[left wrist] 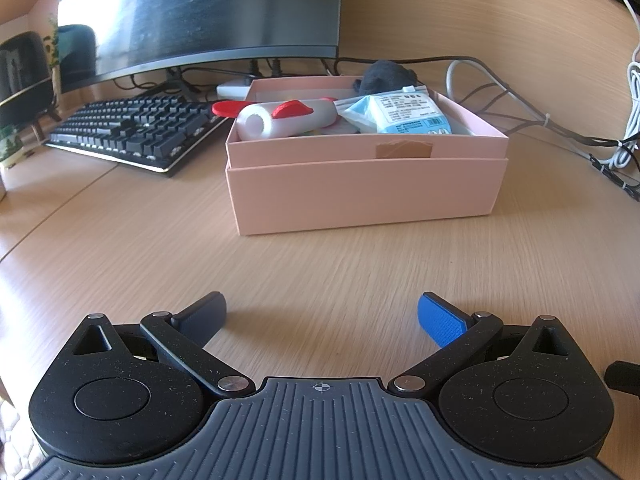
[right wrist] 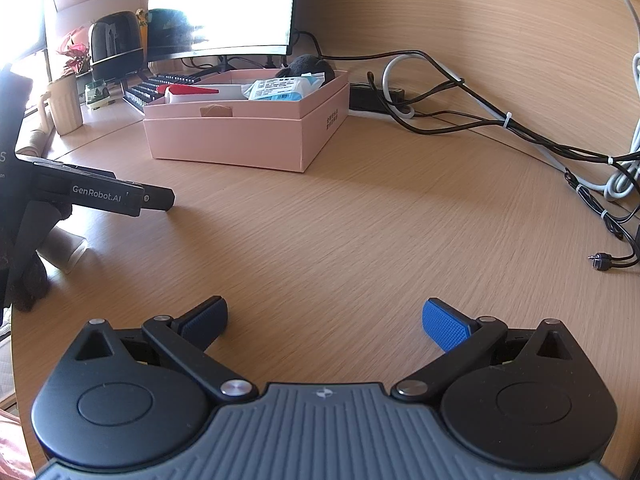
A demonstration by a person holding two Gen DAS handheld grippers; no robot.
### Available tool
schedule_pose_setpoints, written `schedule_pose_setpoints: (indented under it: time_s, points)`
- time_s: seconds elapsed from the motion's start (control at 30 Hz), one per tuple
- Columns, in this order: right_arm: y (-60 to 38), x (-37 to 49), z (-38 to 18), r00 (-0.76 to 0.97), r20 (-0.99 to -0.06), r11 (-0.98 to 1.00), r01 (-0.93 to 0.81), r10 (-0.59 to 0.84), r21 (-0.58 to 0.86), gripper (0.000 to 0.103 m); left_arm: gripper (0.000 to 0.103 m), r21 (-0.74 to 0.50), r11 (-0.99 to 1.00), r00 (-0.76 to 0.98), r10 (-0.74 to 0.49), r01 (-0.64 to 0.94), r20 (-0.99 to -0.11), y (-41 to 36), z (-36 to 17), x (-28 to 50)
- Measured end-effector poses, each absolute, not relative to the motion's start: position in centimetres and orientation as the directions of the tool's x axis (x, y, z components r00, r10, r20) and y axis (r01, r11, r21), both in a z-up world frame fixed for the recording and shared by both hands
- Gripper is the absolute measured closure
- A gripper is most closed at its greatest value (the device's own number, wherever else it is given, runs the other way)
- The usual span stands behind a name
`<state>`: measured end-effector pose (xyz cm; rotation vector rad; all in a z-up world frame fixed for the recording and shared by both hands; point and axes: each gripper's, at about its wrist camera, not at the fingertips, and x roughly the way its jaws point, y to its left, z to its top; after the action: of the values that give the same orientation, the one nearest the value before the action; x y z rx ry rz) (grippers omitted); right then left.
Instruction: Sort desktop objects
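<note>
**A:** Box (left wrist: pixel 360 196) first: where does it sit, and what is in it?

**B:** Pink, lid off, standing on the worktop (left wrist: pixel 300 272) ahead of my left claw (left wrist: pixel 322 318), just in front of the keyboard (left wrist: pixel 132 132) and the monitor (left wrist: pixel 200 12). Inside I see a white bottle with red fins (left wrist: pixel 284 118) lying on its side, a blue-and-white wipes packet (left wrist: pixel 396 114) beside it, and something dark and soft (left wrist: pixel 386 74) at the back rim.

**A:** And your claws?

**B:** Both are spread wide with nothing between the pads. My right claw (right wrist: pixel 325 324) hovers low over bare wood, well apart from the box. In its view my left one shows only side-on, at the left edge.

**A:** So which step is this?

**B:** I judge the sorting is at or near its end. The stretch of worktop in front of both claws holds no loose item; only the cables (right wrist: pixel 500 124) run along the right side.

**A:** What comes next?

**B:** If anything remains, I have to find it first. A pale cylinder (right wrist: pixel 66 250) lies behind my left claw in the right view; I cannot tell what it is. Otherwise, both claws rest.
</note>
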<state>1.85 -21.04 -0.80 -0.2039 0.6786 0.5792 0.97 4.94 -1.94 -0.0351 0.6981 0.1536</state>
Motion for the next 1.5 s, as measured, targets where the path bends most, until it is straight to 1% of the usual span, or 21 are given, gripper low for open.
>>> schedule_pose_setpoints:
  time_s: [0.87,1.5]
  points:
    - [-21.00,1.82,-0.81,0.630,-0.643,0.825,-0.565,0.436,0.006,0.000,0.000,0.018,0.988,0.755,0.129,-0.153,-0.643,5.12,-1.94,0.99]
    - [-20.97,1.85,-0.81,0.630,-0.643,0.825,-0.565,0.436,0.006,0.000,0.000,0.015,0.983,0.753,0.151,-0.184,-0.640,5.01,-1.97,0.65]
